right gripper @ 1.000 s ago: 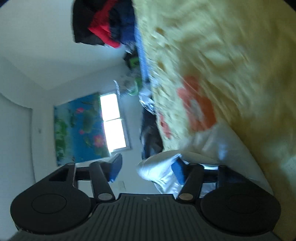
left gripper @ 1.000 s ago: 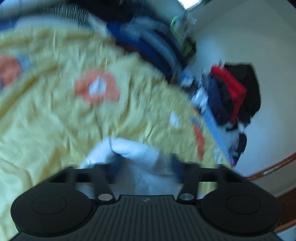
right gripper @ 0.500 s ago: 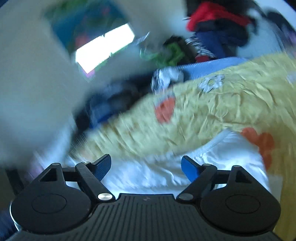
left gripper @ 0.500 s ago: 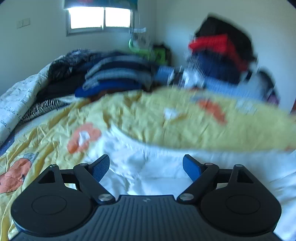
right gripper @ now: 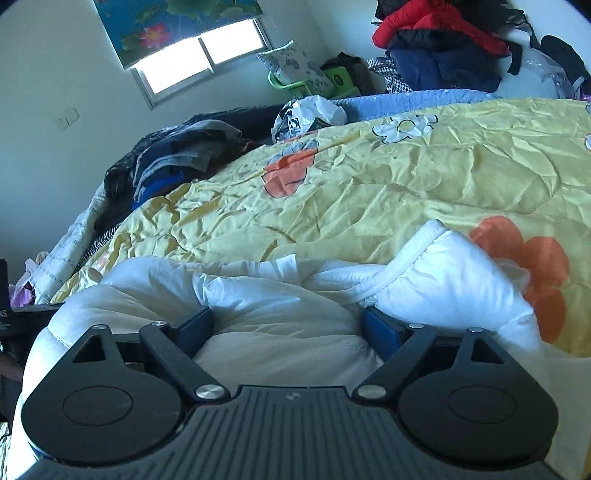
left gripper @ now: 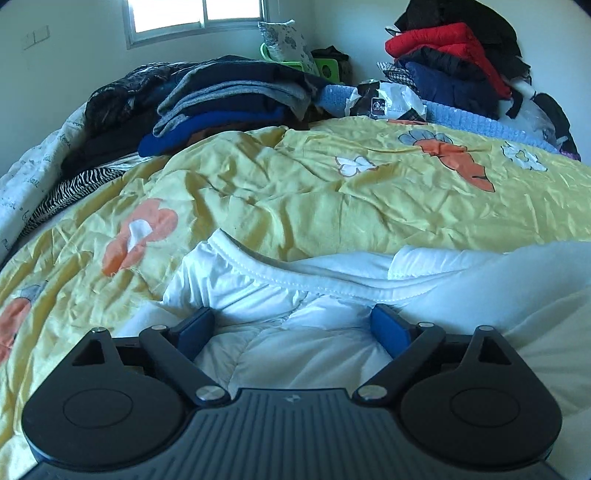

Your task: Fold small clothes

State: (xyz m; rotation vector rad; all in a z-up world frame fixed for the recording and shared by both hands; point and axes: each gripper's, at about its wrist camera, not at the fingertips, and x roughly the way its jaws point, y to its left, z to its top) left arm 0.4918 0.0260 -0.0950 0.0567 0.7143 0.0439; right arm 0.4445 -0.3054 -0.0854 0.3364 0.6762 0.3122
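Note:
A white padded garment lies crumpled on the yellow flowered quilt, its ribbed hem running across the middle. My left gripper hovers low over it with jaws wide and still opening; fabric lies between the blue pads but they do not press on it. In the right wrist view the same garment bulges under my right gripper, whose jaws are also wide and opening. A fold of fabric drapes over its right pad without being pinched.
A stack of dark folded clothes sits at the far left of the bed. Red and dark jackets are heaped at the far right, a plastic bag and a blue knitted blanket in front. The window is behind.
Both grippers rolled from a tilted pose to level and their jaws spread wider. The white garment, bunched at the pads before, has been let go and now lies spread beneath them.

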